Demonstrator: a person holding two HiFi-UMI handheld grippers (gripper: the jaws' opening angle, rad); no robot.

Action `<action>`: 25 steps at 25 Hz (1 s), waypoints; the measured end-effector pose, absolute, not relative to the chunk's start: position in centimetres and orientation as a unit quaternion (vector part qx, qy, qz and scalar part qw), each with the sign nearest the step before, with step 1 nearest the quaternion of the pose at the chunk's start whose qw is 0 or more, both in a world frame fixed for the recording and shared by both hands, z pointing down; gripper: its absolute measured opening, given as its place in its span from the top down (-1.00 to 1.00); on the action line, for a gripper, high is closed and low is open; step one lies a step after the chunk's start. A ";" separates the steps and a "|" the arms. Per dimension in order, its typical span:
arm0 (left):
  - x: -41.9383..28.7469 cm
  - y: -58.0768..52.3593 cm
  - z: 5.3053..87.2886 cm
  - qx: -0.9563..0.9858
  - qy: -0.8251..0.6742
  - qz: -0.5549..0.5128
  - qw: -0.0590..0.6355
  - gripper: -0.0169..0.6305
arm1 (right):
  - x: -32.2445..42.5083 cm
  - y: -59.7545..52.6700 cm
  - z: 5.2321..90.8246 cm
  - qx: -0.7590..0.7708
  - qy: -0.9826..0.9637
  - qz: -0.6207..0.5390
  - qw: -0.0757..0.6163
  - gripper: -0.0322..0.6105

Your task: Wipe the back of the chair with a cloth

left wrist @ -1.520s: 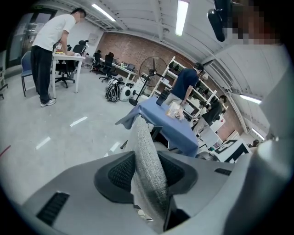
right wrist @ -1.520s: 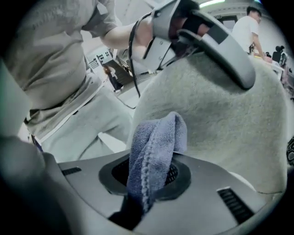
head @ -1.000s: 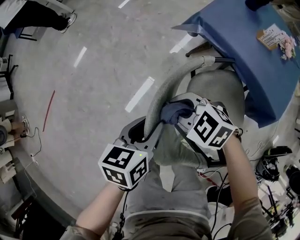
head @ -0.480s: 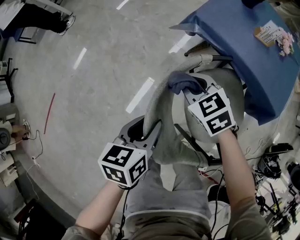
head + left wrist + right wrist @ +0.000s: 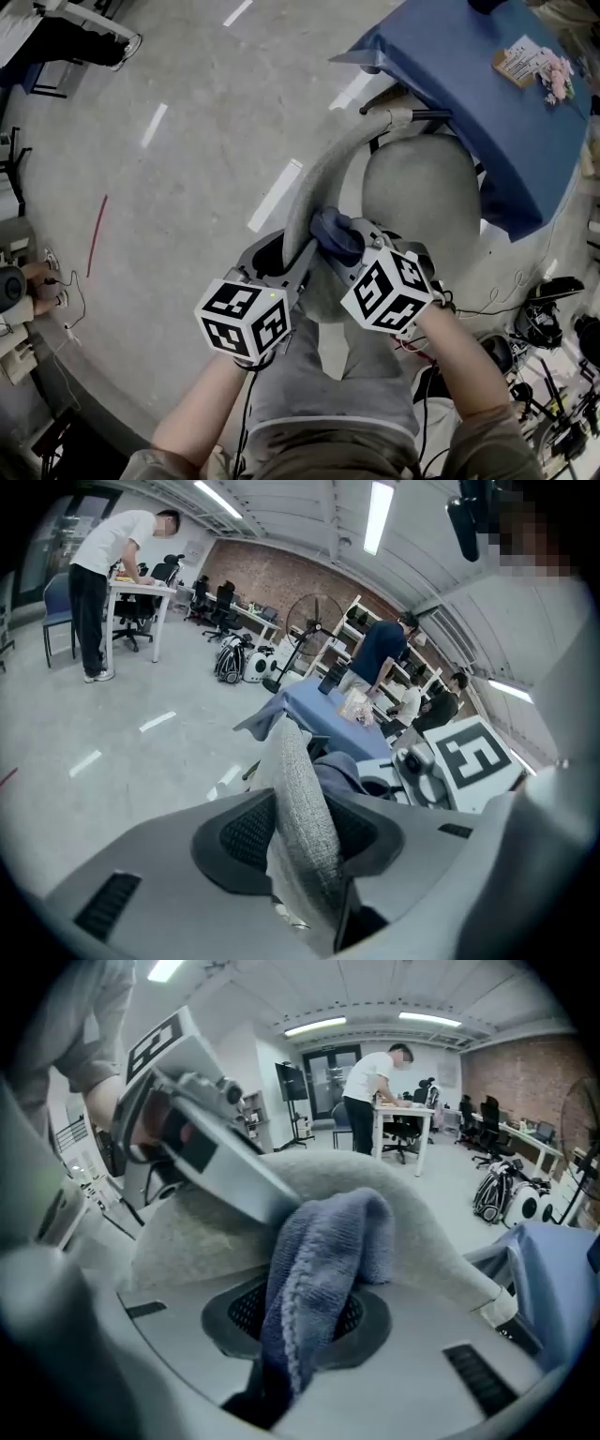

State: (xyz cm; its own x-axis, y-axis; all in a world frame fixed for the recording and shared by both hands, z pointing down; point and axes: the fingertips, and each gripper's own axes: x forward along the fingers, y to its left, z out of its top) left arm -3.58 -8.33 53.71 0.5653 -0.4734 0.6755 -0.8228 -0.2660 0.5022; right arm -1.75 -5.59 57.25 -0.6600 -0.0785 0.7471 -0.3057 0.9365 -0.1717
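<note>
The chair back (image 5: 323,173) was clamped by the left gripper (image 5: 286,265); the cloth (image 5: 333,234), pinched by the right gripper (image 5: 349,258), was pressed against it just right.

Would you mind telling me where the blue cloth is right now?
In the head view the blue cloth sits at centre, clamped in the right gripper against the chair's grey backrest, beside the left gripper.
</note>
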 end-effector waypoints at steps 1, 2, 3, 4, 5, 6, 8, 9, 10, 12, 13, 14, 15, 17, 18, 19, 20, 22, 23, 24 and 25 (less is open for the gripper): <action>-3.6 -8.3 53.8 0.770 -0.419 0.201 0.438 0.45 | -2.0 -4.3 57.2 0.093 -0.898 0.143 0.405 0.63; -3.5 -8.3 53.8 0.770 -0.417 0.204 0.438 0.45 | -2.1 -3.0 57.0 0.082 -0.897 0.145 0.410 0.63; -3.5 -8.2 53.9 0.771 -0.414 0.208 0.437 0.45 | -2.1 -1.9 56.8 0.071 -0.895 0.149 0.414 0.63; -3.5 -8.2 54.0 0.771 -0.412 0.211 0.437 0.45 | -2.1 -0.9 56.5 0.059 -0.894 0.154 0.417 0.63; -3.6 -8.1 54.0 0.770 -0.412 0.213 0.438 0.45 | -2.1 0.2 56.2 0.047 -0.893 0.157 0.420 0.63; -3.6 -8.1 54.0 0.769 -0.412 0.215 0.438 0.45 | -2.0 1.2 55.8 0.034 -0.892 0.157 0.423 0.63; -3.7 -8.0 54.0 0.767 -0.413 0.224 0.436 0.45 | -1.9 2.9 55.1 0.011 -0.890 0.151 0.430 0.63; -3.7 -8.0 54.0 0.767 -0.413 0.230 0.434 0.45 | -1.8 3.5 54.8 0.001 -0.889 0.149 0.432 0.63; -3.7 -8.0 54.0 0.766 -0.412 0.237 0.433 0.45 | -1.6 4.0 54.4 -0.007 -0.889 0.148 0.433 0.63; -3.5 -8.1 54.0 0.763 -0.409 0.252 0.432 0.45 | -1.0 4.7 53.7 -0.022 -0.888 0.150 0.434 0.63; -3.4 -8.1 54.0 0.762 -0.407 0.258 0.432 0.45 | -0.7 5.0 53.3 -0.029 -0.888 0.150 0.433 0.63; -3.4 -8.1 53.9 0.761 -0.405 0.262 0.433 0.45 | -0.4 5.2 52.9 -0.035 -0.889 0.148 0.432 0.63; -3.4 -8.1 53.8 0.761 -0.404 0.265 0.433 0.44 | -0.3 5.5 52.4 -0.038 -0.890 0.145 0.431 0.63; -3.6 -7.8 53.3 0.761 -0.402 0.267 0.434 0.45 | -0.1 5.9 51.7 -0.034 -0.891 0.148 0.428 0.63; -3.8 -7.6 52.9 0.762 -0.401 0.267 0.433 0.45 | -0.1 6.0 51.3 -0.028 -0.892 0.154 0.425 0.63; -4.0 -7.5 52.5 0.763 -0.401 0.268 0.431 0.45 | 0.0 5.9 50.9 -0.018 -0.893 0.162 0.420 0.63; -4.3 -7.3 52.0 0.764 -0.402 0.267 0.428 0.45 | 0.1 5.6 50.4 -0.003 -0.894 0.171 0.415 0.63; -4.8 -7.0 50.8 0.767 -0.407 0.265 0.420 0.46 | 0.3 4.6 49.2 0.034 -0.897 0.180 0.402 0.63; -5.2 -6.9 50.1 0.769 -0.409 0.264 0.414 0.50 | 0.5 4.0 48.6 0.054 -0.899 0.176 0.397 0.63; -5.5 -6.9 49.4 0.772 -0.412 0.262 0.407 0.56 | 0.6 3.3 47.9 0.074 -0.901 0.169 0.392 0.63; -5.8 -7.0 48.6 0.775 -0.415 0.259 0.401 0.63 | 0.7 2.5 47.1 0.093 -0.903 0.160 0.388 0.63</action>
